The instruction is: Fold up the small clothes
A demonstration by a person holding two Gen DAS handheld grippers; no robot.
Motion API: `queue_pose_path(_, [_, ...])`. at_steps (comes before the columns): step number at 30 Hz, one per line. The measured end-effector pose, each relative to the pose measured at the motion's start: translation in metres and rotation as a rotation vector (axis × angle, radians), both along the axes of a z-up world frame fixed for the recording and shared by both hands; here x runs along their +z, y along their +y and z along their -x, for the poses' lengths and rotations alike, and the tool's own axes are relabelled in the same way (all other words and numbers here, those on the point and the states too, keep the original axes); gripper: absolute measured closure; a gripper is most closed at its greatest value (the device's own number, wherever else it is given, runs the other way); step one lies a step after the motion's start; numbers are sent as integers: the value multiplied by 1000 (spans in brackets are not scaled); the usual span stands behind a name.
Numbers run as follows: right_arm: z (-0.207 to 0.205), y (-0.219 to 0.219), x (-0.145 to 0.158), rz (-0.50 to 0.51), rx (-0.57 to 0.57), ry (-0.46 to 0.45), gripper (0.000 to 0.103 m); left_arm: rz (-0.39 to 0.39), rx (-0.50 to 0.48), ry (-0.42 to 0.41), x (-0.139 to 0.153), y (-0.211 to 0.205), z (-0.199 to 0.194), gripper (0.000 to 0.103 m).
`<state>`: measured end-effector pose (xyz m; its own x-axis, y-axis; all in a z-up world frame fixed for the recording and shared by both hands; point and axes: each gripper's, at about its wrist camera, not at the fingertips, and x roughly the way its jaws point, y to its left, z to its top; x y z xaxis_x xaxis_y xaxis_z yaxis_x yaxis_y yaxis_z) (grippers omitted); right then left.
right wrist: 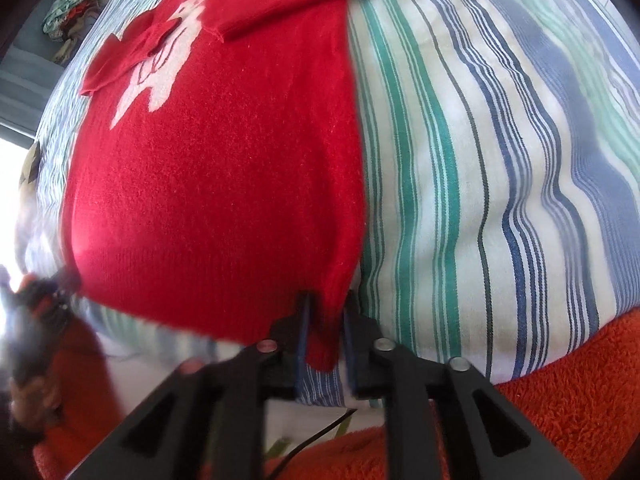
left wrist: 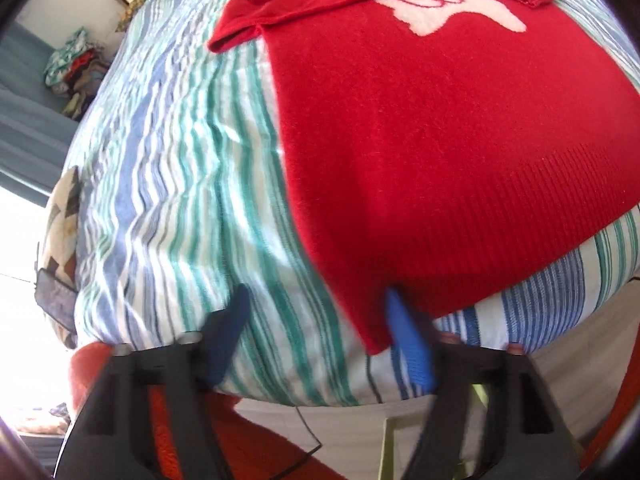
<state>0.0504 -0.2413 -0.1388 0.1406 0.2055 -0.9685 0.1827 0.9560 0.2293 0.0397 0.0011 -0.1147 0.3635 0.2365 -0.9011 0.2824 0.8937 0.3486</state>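
A red sweater (left wrist: pixel 440 120) lies flat on the striped bedspread (left wrist: pixel 160 200). The left gripper (left wrist: pixel 320 320) stands spread wide at one hem corner; the right gripper (right wrist: pixel 326 320) straddles the other corner, jaws partly apart.

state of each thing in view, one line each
red sweater: flat on the bed, sleeves folded across the chest
left gripper: open, at the near-left hem corner
right gripper: hem corner between its fingers, grip unclear
striped bedcover: spread, slightly wrinkled
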Motion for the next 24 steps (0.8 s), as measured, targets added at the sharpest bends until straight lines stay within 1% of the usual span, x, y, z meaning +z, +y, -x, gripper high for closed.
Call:
queue_pose_path(1, [2, -7, 0, -17, -3, 1, 53, 39, 5, -1, 7, 8, 2, 5])
queue_pose_path(2, [6, -11, 6, -34, -2, 5, 45, 88, 14, 16, 15, 17, 3, 6])
queue_pose_path(3, [11, -16, 12, -36, 2, 9, 45, 127, 30, 35, 24, 30, 1, 6])
queue_pose_path(4, [20, -24, 18, -19, 9, 12, 45, 159, 50, 35, 31, 40, 2, 6])
queue_pose_path(5, [25, -30, 27, 20, 17, 10, 45, 185, 71, 18, 40, 51, 3, 6])
queue_pose_path(7, [28, -44, 53, 136, 34, -33, 45, 231, 105, -42, 58, 68, 2, 6])
queue_pose_path(9, [18, -50, 85, 266, 80, -121, 45, 266, 142, -113, 76, 81, -7, 6])
queue_pose_path(10, [8, -51, 100, 312, 119, -169, 42, 287, 159, -156, 81, 83, -14, 6])
queue_pose_path(11, [-6, -45, 112, 343, 170, -219, 38, 301, 178, -198, 87, 84, -19, 6])
queue_pose_path(12, [-22, -41, 119, 348, 223, -266, 37, 309, 199, -239, 91, 84, -22, 6])
queue_pose_path(13, [-37, -31, 122, 329, 281, -316, 36, 315, 222, -277, 91, 86, -29, 6])
queue_pose_path(15, [-72, -7, 115, 259, 400, -401, 36, 301, 274, -325, 85, 87, -45, 6])
queue_pose_path(17, [-105, 19, 94, 218, 505, -438, 36, 301, 319, -328, 73, 93, -48, 6])
queue_pose_path(18, [-119, 33, 81, 218, 545, -449, 36, 309, 333, -328, 66, 97, -45, 6])
queue_pose_path(20, [-143, 53, 52, 234, 591, -451, 37, 290, 343, -319, 54, 104, -33, 6])
queue_pose_path(22, [-161, 63, 23, 249, 586, -450, 38, 220, 338, -297, 45, 106, -22, 6])
queue_pose_path(23, [-166, 63, 12, 247, 572, -452, 46, 197, 346, -287, 42, 108, -21, 6])
queue_pose_path(24, [-172, 59, 4, 236, 548, -444, 55, 203, 356, -286, 43, 111, -21, 6])
